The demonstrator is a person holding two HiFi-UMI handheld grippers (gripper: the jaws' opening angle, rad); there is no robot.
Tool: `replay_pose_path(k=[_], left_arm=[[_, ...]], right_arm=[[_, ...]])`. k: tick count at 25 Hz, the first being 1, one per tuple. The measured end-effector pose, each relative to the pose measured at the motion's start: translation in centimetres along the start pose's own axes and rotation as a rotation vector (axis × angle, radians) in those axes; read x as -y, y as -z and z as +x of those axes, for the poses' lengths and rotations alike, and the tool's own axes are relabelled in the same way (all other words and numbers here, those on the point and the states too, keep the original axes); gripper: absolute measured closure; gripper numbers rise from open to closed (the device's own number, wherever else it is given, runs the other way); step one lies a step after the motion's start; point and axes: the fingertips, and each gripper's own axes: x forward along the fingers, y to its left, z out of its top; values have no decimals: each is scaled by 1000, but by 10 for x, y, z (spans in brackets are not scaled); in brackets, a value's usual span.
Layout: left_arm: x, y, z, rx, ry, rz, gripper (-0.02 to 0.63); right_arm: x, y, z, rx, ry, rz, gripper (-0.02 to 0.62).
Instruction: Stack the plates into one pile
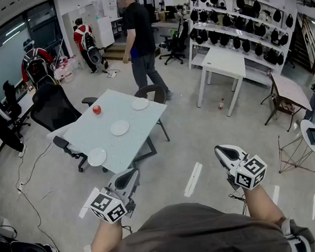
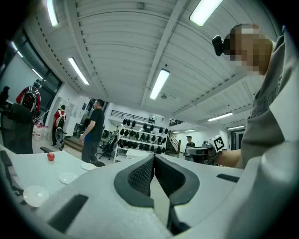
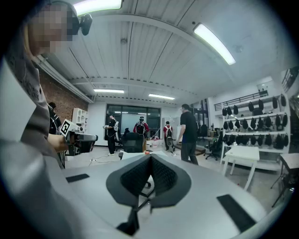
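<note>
Left tongs [image 1: 132, 174] and right tongs [image 1: 220, 150] are both pressed together and empty, short of the worktop's [image 1: 88, 134] near edge. Three separate plates [image 1: 119, 127] lie ahead of the left tongs. Bare floor [image 1: 195, 131] stretches ahead of the right tongs.

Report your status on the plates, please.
Left gripper, right gripper shut, empty. Three round white plates separate on pale table. Small red round object beside them.

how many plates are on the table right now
3, all lying apart on the white table: the far plate by the far edge, the middle plate near the centre, the near plate by the near edge. Nothing seems to hide another.
</note>
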Motion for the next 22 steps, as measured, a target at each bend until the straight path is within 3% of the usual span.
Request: replay_pose_path(k=[10, 22], left_arm=[[9, -5, 19, -8, 20, 11, 601], [52, -6, 57, -20, 26, 21, 600]], right_arm=[[15, -6, -11, 6, 17, -9, 604], [49, -10, -44, 7, 43, -37, 603]])
